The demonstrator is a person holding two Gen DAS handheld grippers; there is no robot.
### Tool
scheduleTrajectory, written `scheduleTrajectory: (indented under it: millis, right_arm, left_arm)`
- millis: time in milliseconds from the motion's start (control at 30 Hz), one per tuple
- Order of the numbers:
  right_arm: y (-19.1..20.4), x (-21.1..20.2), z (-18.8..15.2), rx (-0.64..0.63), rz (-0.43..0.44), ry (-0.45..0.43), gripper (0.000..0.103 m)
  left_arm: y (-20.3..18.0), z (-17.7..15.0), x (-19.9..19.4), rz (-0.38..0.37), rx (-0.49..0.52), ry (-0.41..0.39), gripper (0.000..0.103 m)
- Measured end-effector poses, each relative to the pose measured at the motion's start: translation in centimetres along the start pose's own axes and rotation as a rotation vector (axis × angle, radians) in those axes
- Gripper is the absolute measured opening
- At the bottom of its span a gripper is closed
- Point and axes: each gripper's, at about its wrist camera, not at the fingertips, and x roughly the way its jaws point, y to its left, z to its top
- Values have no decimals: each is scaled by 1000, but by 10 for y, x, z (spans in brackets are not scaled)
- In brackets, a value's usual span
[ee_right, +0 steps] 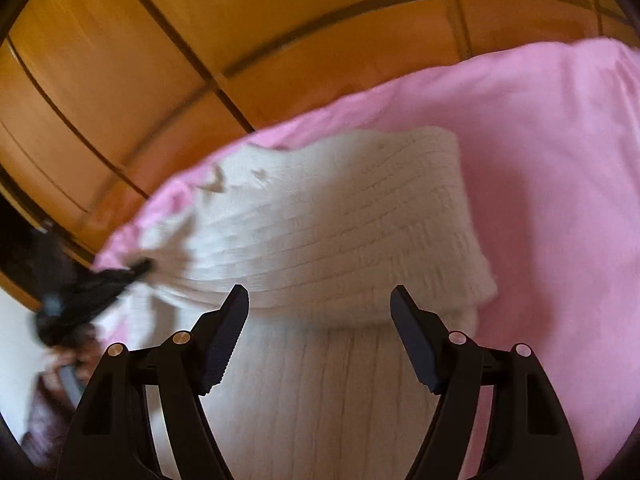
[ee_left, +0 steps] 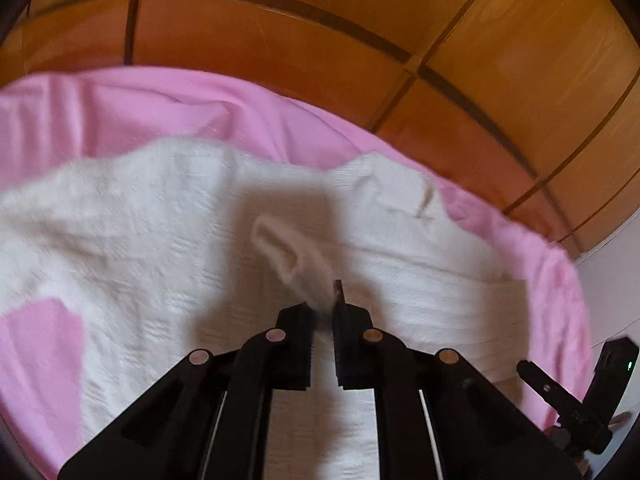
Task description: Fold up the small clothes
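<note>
White knitted garment (ee_left: 160,232) lies spread over a pink sheet (ee_left: 140,108) (wooden panels (ee_left: 360,40) behind). Above its folded part hangs the right gripper (ee_right: 319,316), jaws wide apart and holding nothing. Smallest, the left gripper (ee_left: 322,312) is clamped on a raised pinch of the knit.

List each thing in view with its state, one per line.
White sweater: lying on the sheet, partly folded, one part doubled over.
Pink sheet: spread out, wrinkled.
Left gripper: shut on a pinch of the sweater.
Right gripper: open above the sweater, holding nothing.
</note>
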Motion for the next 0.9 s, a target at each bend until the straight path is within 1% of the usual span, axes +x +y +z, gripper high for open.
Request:
scheduleTrajectory:
  millis: [33, 67, 100, 133, 167, 233, 300, 367, 433, 500, 533, 567, 633, 700, 733, 800, 833, 900]
  right_arm:
    - [4, 15, -3, -13, -45, 27, 72]
    - [8, 23, -6, -28, -80, 37, 73]
    - [14, 29, -11, -69, -123, 28, 77]
    - [23, 32, -18, -134, -156, 3, 81]
    - [29, 34, -24, -180, -184, -11, 86]
    - [39, 38, -34, -238, -253, -48, 90]
    - [39, 38, -36, -237, -278, -59, 94]
    - [35, 38, -35, -220, -279, -57, 97]
    - [34, 38, -35, -215, -280, -55, 98]
    - [36, 43, -33, -209, -280, -58, 100]
    - [34, 43, -32, -201, -273, -61, 100]
    - [35, 43, -33, -200, -270, -62, 100]
    - [36, 42, -34, -204, -271, -66, 100]
    - [38, 45, -33, -208, -277, -72, 100]
    - [39, 46, -32, -208, -279, -74, 100]
    - [40, 45, -34, -213, -283, -77, 100]
    - [41, 45, -34, -215, -285, -79, 100]
    - [41, 45, -34, -215, -285, -80, 100]
  left_arm:
    - [3, -1, 4, 39, 3, 18, 37]
    - [10, -5, 8, 71, -6, 42, 47]
    - [19, -10, 9, 87, -17, 48, 52]
    - [25, -14, 9, 109, -24, 46, 54]
    - [36, -19, 6, 142, -42, 37, 55]
    - [56, -28, -7, 110, -95, 10, 54]
    - [78, -36, -28, 82, -150, -30, 52]
    - [104, -43, -50, 93, -208, -66, 52]
    - [134, -50, -72, 83, -281, -110, 53]
    - [168, -56, -88, 92, -368, -127, 53]
    - [194, -61, -98, 77, -443, -143, 53]
    - [212, -63, -105, 67, -494, -160, 53]
    - [245, -70, -119, 90, -601, -200, 55]
    - [281, -80, -136, 86, -709, -248, 58]
    - [299, -85, -147, 114, -763, -286, 60]
    - [318, -90, -160, 151, -818, -332, 63]
    - [328, -93, -165, 172, -852, -348, 63]
    - [352, -97, -172, 177, -925, -362, 64]
